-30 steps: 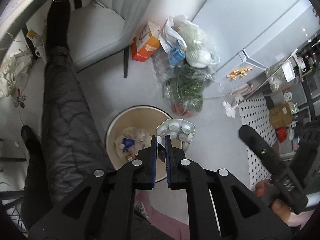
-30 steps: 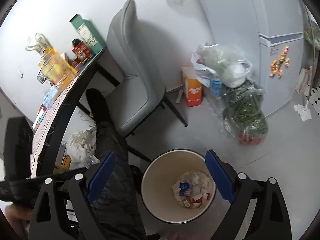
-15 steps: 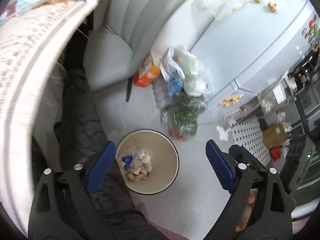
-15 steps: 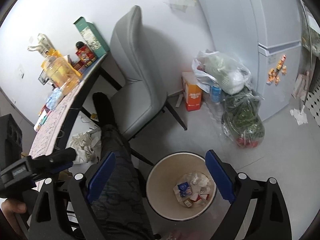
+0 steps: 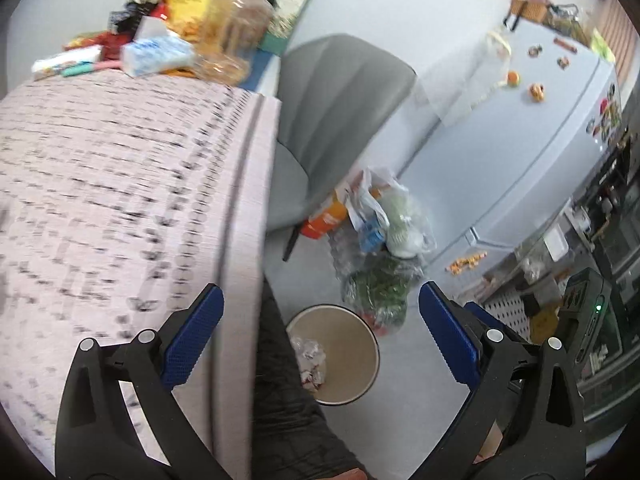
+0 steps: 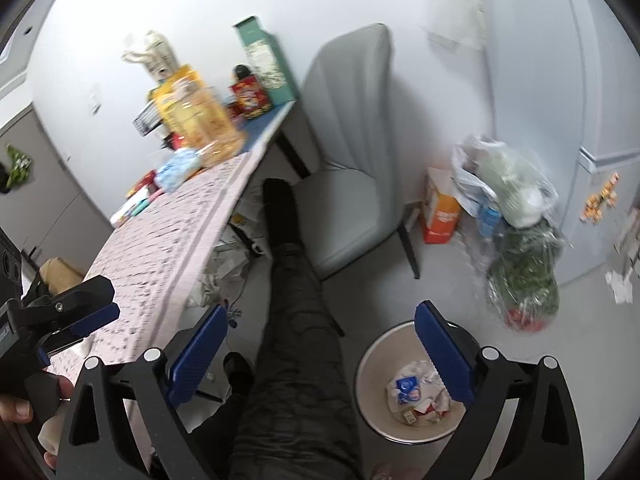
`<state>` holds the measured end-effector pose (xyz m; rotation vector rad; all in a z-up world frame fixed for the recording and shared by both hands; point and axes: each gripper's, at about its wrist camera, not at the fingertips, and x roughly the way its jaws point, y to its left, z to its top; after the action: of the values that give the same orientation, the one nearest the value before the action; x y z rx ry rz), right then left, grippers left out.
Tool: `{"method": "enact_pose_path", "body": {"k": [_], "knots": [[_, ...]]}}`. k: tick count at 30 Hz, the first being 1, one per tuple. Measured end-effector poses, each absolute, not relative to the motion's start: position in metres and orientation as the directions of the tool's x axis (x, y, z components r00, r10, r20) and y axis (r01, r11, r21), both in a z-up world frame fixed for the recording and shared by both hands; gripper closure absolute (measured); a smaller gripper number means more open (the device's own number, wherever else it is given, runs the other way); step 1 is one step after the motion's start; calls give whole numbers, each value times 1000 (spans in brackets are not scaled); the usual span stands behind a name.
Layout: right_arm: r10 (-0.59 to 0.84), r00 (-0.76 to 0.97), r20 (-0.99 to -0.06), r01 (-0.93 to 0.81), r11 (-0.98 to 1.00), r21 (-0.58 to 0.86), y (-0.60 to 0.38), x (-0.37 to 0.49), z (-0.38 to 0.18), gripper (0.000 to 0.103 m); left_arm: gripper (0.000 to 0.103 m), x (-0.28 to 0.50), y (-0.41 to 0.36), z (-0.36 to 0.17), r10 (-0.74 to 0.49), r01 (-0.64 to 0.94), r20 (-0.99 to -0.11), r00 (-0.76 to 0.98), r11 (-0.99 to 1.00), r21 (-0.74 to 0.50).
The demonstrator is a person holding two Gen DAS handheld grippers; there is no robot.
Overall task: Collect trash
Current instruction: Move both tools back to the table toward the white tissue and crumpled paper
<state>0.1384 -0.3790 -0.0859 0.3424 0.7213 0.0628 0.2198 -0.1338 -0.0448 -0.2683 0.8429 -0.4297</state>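
Trash seen in bin, kept near chair for drops; left gripper and right gripper held wide, empty.

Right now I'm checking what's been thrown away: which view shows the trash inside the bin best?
Right wrist: the trash lies sharp, mostly unobstructed. Left wrist shows it smaller, partly behind the person's leg.
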Motion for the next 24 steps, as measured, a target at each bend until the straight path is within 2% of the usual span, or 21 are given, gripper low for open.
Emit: {"method": "enact_pose_path", "body": {"k": [8,24], "knots": [[243,741,-626,-59,952,299,-315,138,-68,8,6,195,-56,-35,-405,155,-620,672,896,-416],[402,687,-605,-290,915,280,-213,135,-49,8,6,141,77,-45,-224,-82,-619,753,901,-426]]}}
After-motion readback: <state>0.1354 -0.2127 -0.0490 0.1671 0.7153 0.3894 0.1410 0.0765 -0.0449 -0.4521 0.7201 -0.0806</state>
